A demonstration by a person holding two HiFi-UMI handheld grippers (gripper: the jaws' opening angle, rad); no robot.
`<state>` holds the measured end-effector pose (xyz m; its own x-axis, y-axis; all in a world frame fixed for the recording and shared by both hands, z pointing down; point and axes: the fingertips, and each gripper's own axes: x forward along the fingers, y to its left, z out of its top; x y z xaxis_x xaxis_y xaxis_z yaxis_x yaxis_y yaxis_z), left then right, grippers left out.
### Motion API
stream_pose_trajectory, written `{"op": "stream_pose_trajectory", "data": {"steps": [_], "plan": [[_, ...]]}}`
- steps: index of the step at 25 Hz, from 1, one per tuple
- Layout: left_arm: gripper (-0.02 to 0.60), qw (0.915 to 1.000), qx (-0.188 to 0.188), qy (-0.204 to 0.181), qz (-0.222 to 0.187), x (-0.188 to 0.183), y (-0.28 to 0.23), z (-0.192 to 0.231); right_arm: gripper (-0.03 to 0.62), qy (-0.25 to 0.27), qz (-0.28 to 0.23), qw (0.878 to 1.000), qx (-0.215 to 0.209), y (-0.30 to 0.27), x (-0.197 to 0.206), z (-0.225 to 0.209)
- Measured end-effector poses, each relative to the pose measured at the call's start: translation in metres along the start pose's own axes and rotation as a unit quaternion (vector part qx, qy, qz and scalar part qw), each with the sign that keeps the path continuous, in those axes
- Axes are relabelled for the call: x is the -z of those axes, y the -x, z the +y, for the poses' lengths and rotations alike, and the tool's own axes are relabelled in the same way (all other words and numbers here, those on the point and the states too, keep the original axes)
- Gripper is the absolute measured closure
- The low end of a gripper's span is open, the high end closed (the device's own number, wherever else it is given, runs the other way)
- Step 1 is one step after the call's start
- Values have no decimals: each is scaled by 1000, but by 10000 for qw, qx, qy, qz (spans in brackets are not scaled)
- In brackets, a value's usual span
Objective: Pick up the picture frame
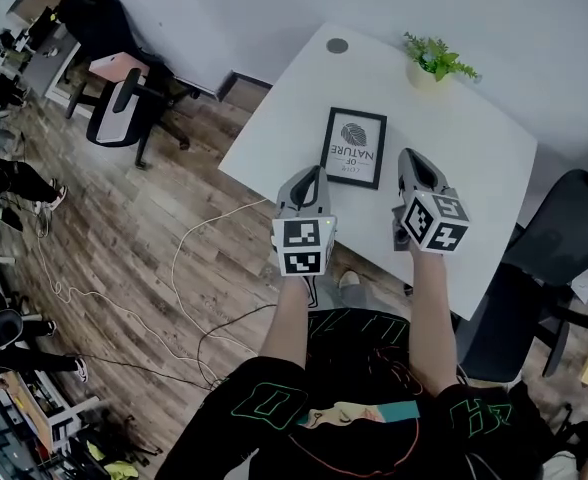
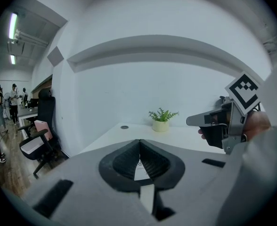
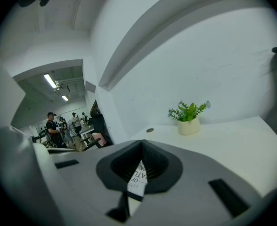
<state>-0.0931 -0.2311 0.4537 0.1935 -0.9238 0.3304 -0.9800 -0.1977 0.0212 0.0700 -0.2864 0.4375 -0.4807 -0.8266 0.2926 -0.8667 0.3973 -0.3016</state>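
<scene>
Both arms reach forward at centre of the head view, left tongs (image 1: 313,176) and right tongs (image 1: 411,156) side by side, angled slightly down. Both have their jaws together, with nothing held. The frame (image 1: 354,148) lies flat on the table (image 1: 474,138) just above and between them; its print reads "OF NATURE", upside down from here.

Even indoor light, fisheye-warped edges
</scene>
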Motion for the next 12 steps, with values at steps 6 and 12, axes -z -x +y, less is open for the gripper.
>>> {"op": "stream_pose_trajectory", "data": {"steps": [6, 12], "plan": [[574, 9997, 141, -34, 201, 7, -29, 2, 589, -181, 83, 9995, 245, -17, 3, -25], [572, 9976, 254, 10, 640, 27, -57, 10, 589, -403, 293, 9981, 372, -42, 22, -38]]}}
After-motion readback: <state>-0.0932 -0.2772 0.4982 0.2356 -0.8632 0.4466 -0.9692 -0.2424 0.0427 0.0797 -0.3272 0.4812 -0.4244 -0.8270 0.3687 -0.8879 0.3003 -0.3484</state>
